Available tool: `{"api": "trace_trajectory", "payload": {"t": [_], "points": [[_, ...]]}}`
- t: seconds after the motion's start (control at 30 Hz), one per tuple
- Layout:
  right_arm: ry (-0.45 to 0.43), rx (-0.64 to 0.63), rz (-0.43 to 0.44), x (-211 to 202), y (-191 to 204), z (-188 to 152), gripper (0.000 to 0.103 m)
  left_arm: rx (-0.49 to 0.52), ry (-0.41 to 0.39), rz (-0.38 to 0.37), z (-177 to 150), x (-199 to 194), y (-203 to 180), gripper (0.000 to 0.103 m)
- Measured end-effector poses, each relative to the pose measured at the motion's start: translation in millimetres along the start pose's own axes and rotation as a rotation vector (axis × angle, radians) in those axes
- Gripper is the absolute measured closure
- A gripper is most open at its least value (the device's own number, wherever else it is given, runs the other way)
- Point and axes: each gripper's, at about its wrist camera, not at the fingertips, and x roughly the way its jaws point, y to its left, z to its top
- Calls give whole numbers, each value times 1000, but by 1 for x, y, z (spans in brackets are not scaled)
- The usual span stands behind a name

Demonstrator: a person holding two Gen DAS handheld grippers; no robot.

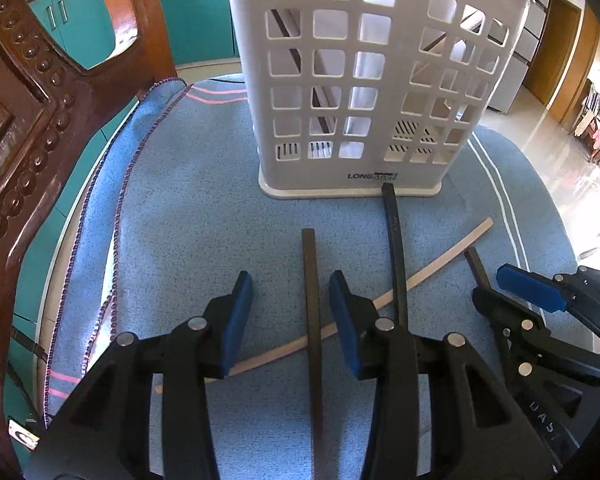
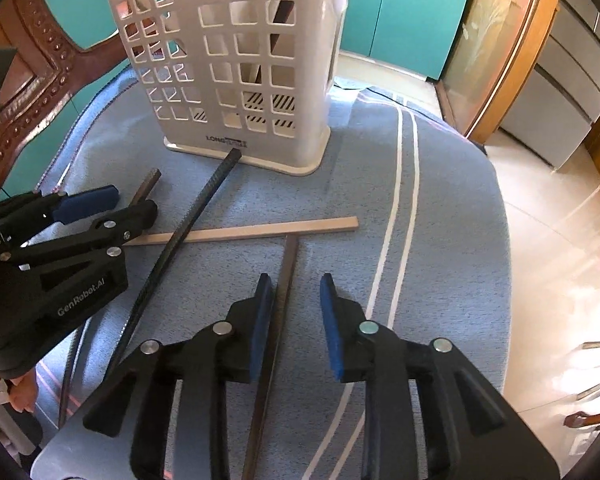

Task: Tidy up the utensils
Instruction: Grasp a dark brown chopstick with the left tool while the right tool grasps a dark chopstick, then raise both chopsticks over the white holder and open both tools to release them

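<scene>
The white holder (image 1: 376, 80) marked "LONG…" stands on the blue towel (image 1: 204, 184), with four chopsticks lying loose before it. The left gripper (image 1: 290, 312) is released astride a dark chopstick (image 1: 311, 300). The right gripper (image 2: 296, 320), its neighbour marked "GenRobot.AI", is released beside another dark chopstick (image 2: 286, 276).

At ten o'clock in your left wrist view stands a carved wooden chair back (image 1: 40, 92), studded along its edge. The blue towel (image 1: 204, 208) fills the centre, its braided hem running toward eight o'clock and its white stripes toward three o'clock. Teal cabinet doors (image 1: 72, 20) lie at eleven o'clock. In your right wrist view, a glossy pale floor (image 2: 556, 248) spreads at three o'clock, and a wooden-framed glass panel (image 2: 496, 40) rises at one o'clock.
</scene>
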Motion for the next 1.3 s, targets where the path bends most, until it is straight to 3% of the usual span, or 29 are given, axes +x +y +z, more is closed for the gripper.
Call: {"api": "trace_trajectory", "payload": {"t": [0.07, 0.17, 0.3, 0.33, 0.6, 0.93, 1.17, 1.3], "points": [[-2, 9, 17, 0, -3, -1, 78, -1, 1, -1, -1, 1, 1, 62], [-2, 14, 42, 1, -12, 3, 89, 3, 0, -3, -2, 0, 1, 68], [-2, 18, 71, 2, -17, 5, 95, 0, -5, -2, -3, -3, -3, 93], [-3, 20, 80, 1, -18, 5, 95, -16, -9, 1, -2, -3, -1, 95], [-66, -4, 157, -23, -11, 8, 97, -86, -112, -18, 2, -35, 11, 96], [-325, 9, 355, -129, -30, 24, 96, -89, -395, -82, 13, -155, 26, 96], [-481, 38, 436, -191, -45, 37, 96, -134, -586, -143, 30, -238, 46, 96], [-613, 86, 428, -226, -61, 57, 96, -153, -701, -174, 46, -278, 53, 96]]}}
